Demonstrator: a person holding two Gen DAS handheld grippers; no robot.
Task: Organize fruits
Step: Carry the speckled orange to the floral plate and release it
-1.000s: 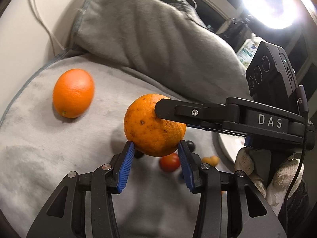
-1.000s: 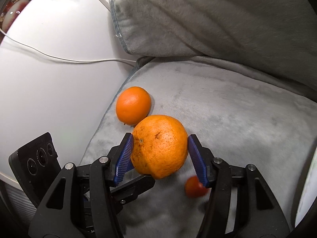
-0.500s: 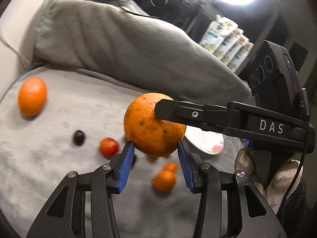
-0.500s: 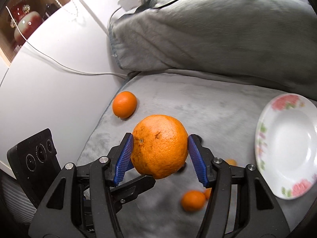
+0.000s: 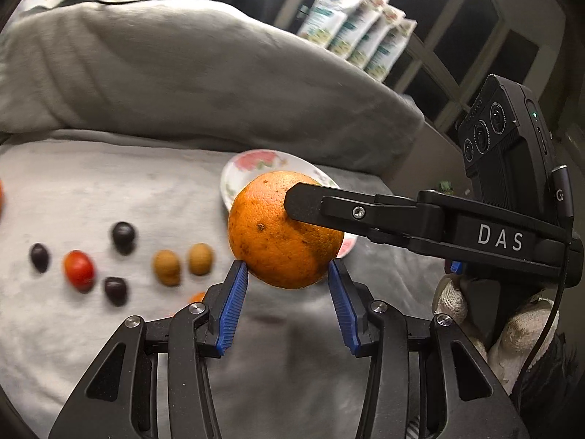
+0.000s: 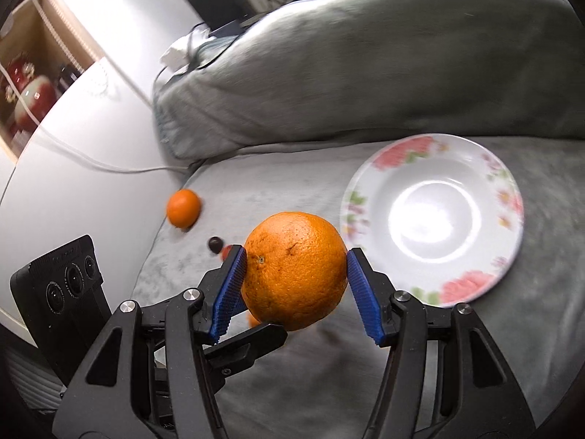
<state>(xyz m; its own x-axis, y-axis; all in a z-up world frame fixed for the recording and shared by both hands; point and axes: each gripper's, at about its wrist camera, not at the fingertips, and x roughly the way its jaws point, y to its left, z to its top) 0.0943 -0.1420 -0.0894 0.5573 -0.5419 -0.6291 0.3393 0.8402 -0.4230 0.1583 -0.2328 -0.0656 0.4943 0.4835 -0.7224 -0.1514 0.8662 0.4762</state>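
A large orange hangs in the air between both grippers. My right gripper is shut on the orange, its blue pads pressing both sides. My left gripper also holds it from below, pads touching its lower sides; the right gripper's finger crosses the orange from the right. A white floral plate lies on the grey blanket just right of the orange; part of it shows behind the orange in the left view.
Small fruits lie on the blanket: a cherry tomato, dark grapes, two tan longans. Another orange sits near the blanket's left edge. A grey pillow lies behind. A white table with a cable is left.
Both grippers have carried the orange to the right, toward the plate. The plate now sits close beside the orange, and the second orange has dropped away to the left.
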